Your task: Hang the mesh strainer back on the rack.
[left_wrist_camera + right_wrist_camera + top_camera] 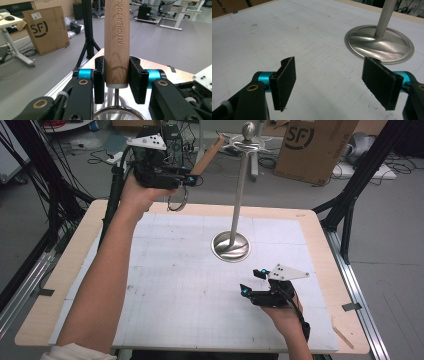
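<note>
- At the lower right of the high view, the right tool (251, 281) is being held low over the white mat (175, 285) of the table (320, 227), with its jaws standing wide apart and nothing between them; in the right gripper view the bare gridded mat is being seen through the gap.
- Just beyond that tool, toward the frame's centre, the round steel base (230, 246) of a hanging stand is resting on the mat, and its pole (239, 195) is rising toward the ball-topped head (248, 130) at the upper centre.
- At the upper left of the high view, the left tool (192, 180) is being held high by a raised forearm, beyond the far edge of the table, with the hand wrapped around the tool body.
- The left tool is being kept closed on a wooden handle (117, 37) stamped "KITCHEN TOOL"; a metal rim is showing below it, so a strainer or similar utensil is being judged, not confirmed.
- The handle's long axis is pointing up and to the right, toward the stand's head, which lies to the right of the left tool; a wire ring (177, 200) is hanging beneath the tool.
- The left hand is clearly the nearer one to the stand's top, so hanging the utensil there is being judged the likely aim.
</note>
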`<control>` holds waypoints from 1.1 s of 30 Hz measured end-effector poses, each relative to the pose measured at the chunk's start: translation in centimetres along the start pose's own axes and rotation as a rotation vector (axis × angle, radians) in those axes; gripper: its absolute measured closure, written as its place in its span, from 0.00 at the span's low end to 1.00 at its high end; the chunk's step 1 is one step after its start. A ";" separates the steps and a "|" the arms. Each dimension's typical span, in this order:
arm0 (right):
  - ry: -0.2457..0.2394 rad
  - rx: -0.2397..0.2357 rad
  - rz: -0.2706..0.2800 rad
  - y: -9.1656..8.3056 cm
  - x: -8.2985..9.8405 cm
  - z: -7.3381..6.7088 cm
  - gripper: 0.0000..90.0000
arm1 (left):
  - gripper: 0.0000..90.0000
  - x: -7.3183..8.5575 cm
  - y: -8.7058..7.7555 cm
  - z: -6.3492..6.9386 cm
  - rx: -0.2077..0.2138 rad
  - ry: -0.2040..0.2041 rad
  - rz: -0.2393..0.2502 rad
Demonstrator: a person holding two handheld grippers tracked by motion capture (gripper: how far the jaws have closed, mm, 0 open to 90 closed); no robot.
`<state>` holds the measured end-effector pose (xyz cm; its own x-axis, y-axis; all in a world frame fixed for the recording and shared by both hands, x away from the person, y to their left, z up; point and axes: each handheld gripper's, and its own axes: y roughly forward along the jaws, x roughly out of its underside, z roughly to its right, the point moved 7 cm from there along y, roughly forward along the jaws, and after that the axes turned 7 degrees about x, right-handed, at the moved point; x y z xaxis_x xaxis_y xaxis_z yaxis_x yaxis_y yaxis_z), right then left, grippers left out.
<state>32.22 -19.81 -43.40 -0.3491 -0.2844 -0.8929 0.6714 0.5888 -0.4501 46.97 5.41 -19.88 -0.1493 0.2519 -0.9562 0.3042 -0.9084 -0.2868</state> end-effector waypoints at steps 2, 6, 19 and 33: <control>0.002 -0.003 0.000 -0.1 0.0 0.0 0.29 | 0.77 0.1 0.2 -0.1 0.000 -0.004 0.001; 0.007 0.000 0.001 -0.2 0.0 0.1 0.29 | 0.77 0.1 0.4 0.0 0.004 0.004 -0.010; 0.006 -0.003 0.004 -0.2 0.0 0.1 0.29 | 0.77 0.4 1.6 0.4 0.012 -0.002 -0.024; 0.002 -0.006 0.004 -0.2 -0.1 0.0 0.29 | 0.77 0.6 4.2 1.5 0.012 0.028 -0.091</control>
<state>32.10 -19.86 -43.27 -0.3476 -0.2803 -0.8948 0.6688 0.5947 -0.4461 46.78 1.25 -21.55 -0.1495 0.3426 -0.9275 0.2796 -0.8851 -0.3720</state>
